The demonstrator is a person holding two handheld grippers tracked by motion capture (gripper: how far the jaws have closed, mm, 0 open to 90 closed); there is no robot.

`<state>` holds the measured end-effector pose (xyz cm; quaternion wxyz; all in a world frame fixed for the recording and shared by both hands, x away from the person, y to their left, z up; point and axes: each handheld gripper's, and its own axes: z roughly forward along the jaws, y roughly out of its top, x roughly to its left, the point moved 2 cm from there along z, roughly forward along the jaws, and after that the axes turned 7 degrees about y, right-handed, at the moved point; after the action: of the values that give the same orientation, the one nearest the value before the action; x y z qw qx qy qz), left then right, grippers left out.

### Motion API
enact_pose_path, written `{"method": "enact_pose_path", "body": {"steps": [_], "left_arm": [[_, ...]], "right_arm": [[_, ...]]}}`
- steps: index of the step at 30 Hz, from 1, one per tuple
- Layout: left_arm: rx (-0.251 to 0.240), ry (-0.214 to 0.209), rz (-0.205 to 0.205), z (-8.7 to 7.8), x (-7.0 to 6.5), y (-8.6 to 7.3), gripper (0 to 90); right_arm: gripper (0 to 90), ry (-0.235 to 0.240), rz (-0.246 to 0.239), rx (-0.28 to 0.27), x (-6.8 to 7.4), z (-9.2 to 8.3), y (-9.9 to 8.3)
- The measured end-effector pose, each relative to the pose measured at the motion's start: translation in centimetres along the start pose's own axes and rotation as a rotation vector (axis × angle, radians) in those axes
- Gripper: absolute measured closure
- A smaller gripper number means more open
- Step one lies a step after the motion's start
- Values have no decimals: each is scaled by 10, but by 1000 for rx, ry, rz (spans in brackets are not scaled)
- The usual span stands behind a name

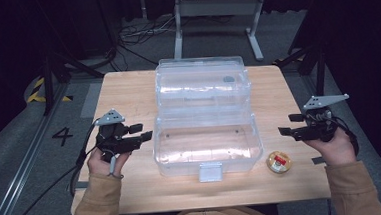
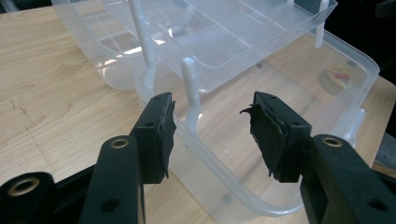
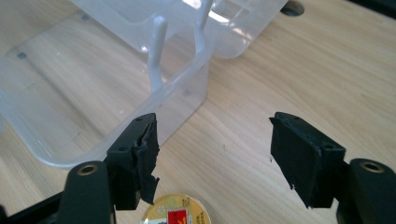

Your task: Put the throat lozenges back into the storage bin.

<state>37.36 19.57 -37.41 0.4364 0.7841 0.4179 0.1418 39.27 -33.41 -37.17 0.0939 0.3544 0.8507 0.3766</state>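
Both tools level, flanking box

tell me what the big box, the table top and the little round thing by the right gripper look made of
Box: clear, glossy plastic by the look; the wood grain shows through its walls. Table top: pale wood or wood-look laminate, matt, with visible grain. Round thing: possibly a metal tin, gold rim with a red label; too small to be sure.

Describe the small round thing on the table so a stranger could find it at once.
Start at the wooden table and its open clear plastic box. Just off that box's near right corner lies a small round gold tin with a red and white label, the sole coloured item on the tabletop.
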Motion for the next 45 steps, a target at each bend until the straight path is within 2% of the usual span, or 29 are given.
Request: {"method": "enact_pose_path", "body": {"steps": [10, 14, 20, 25, 34, 40, 45], "left_arm": [[10, 12, 7, 2, 1, -1, 494], [10, 10, 12, 2, 2, -1, 492], [4, 7, -9, 1, 5, -2, 491], [5, 7, -8, 1, 5, -3, 491], [6, 13, -14, 1, 7, -3, 490], [5, 14, -14, 1, 9, -4, 490], [6, 14, -18, 1, 10, -4, 489]], "right_arm": [[324, -7, 2, 110, 0, 16, -12], [324, 7, 8, 165, 1, 24, -15], [309, 16, 5, 227, 1, 33, -19], [307, 24, 1, 256, 1, 38, -21], [282, 53, -25, 378, 5, 57, -28], [266, 66, -29, 417, 8, 64, -30], [261, 85, -34, 477, 10, 71, -35]]}}
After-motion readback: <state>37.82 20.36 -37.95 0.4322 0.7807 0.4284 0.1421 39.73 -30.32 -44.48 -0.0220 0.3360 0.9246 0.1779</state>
